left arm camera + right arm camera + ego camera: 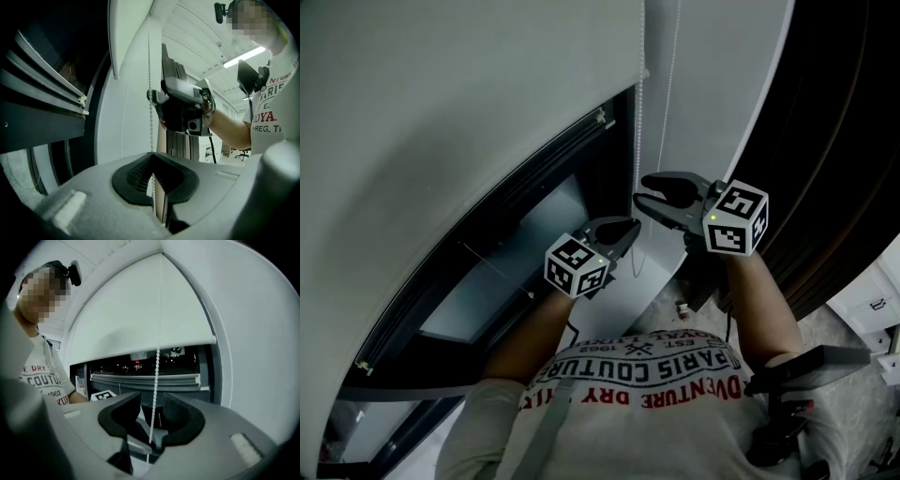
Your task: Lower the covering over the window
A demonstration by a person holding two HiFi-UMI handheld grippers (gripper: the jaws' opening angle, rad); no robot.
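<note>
A white roller blind (pixel 459 103) covers the upper part of a dark window (pixel 511 248); its bottom bar (pixel 140 348) hangs above the night glass. A white bead chain (pixel 636 141) drops beside the blind's edge. My left gripper (pixel 628 230) is shut on the bead chain (pixel 150 117), which runs up out of the closed pads (pixel 140 171). My right gripper (pixel 645 191) is higher on the same chain and open. The chain (pixel 155 380) hangs free between its spread pads (pixel 176 411), touching neither. The right gripper (pixel 183 110) also shows in the left gripper view.
The window frame (pixel 581 131) runs along the blind's right edge, with a white wall strip (pixel 712 94) beyond it. A dark ribbed panel (pixel 844 141) stands at the right. A second thin cord (pixel 674 56) hangs on the wall. The person's shirt (pixel 647 375) fills the bottom.
</note>
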